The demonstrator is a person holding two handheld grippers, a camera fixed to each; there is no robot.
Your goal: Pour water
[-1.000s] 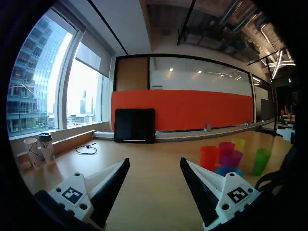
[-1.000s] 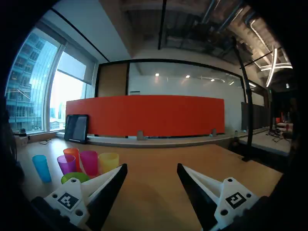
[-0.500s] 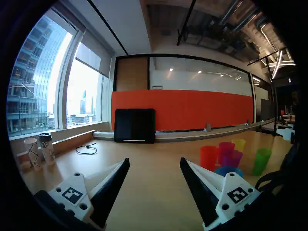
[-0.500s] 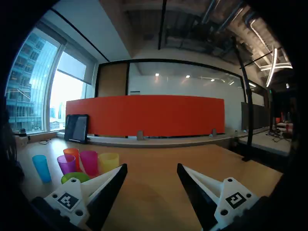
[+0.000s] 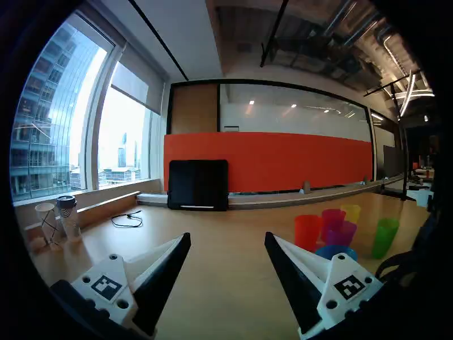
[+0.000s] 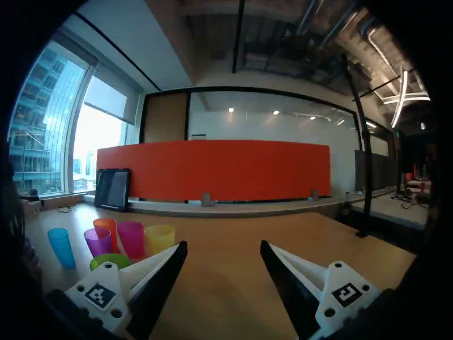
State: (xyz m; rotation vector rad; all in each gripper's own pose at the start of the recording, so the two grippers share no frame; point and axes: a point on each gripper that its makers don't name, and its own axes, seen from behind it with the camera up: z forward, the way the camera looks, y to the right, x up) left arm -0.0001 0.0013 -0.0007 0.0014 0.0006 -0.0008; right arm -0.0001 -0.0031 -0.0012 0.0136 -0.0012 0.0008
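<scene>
In the left gripper view, two disposable cups (image 5: 68, 215) stand at far left by the window ledge (image 5: 107, 198). A thin black cable (image 5: 125, 220) lies on the wooden surface (image 5: 226, 294) near them. A dark tablet (image 5: 198, 184) leans upright at the far edge, in front of an orange partition (image 5: 283, 161). The left hand-held gripper (image 5: 226, 236) hangs low over the surface with its fingers wide apart, holding nothing. To its right, close together on the surface, stand an orange cup (image 5: 307, 231), a pink cup (image 5: 331, 217), a purple cup (image 5: 342, 232) and a yellow cup (image 5: 352, 211). A blue cup (image 5: 334, 251) is partly hidden behind the right finger, and a green cup (image 5: 385, 237) stands just beside the group at far right.

In the right gripper view, the six coloured cups sit at lower left, all upright. The blue one stands a little apart at the left, and the green one's rim peeks above the left finger. The right hand-held gripper (image 6: 222, 245) is likewise spread wide and empty over the surface. A black pole (image 6: 365, 170) rises at right.
</scene>
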